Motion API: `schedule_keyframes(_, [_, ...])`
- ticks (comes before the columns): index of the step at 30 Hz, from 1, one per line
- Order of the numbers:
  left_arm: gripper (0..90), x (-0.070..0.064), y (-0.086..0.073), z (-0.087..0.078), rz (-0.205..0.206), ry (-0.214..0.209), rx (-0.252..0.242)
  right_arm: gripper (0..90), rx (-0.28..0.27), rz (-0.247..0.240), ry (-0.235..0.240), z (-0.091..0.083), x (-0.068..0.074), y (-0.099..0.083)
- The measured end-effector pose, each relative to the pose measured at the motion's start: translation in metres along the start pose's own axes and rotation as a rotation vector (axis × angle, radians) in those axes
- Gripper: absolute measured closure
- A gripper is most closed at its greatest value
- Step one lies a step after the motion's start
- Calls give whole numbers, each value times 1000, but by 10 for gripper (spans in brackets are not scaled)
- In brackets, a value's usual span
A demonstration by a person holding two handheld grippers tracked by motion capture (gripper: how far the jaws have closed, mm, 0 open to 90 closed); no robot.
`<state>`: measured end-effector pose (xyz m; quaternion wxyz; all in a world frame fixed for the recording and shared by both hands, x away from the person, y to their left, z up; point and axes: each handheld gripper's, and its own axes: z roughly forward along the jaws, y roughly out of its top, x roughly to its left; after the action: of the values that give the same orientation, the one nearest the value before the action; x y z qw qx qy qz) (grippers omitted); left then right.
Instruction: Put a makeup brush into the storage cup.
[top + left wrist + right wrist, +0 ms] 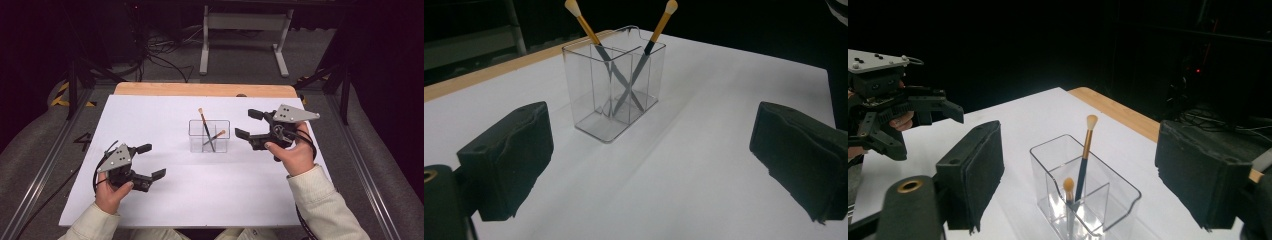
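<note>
Clear holder (pixel 209 136), brushes (pixel 206 127); no legible writing.

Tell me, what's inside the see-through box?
Two makeup brushes stand crossed inside the clear box, bristles up. The box is see-through, so nothing inside is hidden.
</note>
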<state>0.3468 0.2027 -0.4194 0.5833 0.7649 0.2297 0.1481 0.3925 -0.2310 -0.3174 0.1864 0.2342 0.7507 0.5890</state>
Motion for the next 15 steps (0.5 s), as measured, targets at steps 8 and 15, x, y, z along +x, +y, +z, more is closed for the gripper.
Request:
schedule_keyframes(8, [37, 2, 1, -5, -4, 8, -12, 176, -51, -22, -54, -24, -2, -15])
schedule_keyframes(15, [32, 3, 1, -8, -5, 14, -17, 162, -66, -8, -92, -39, -6, -30])
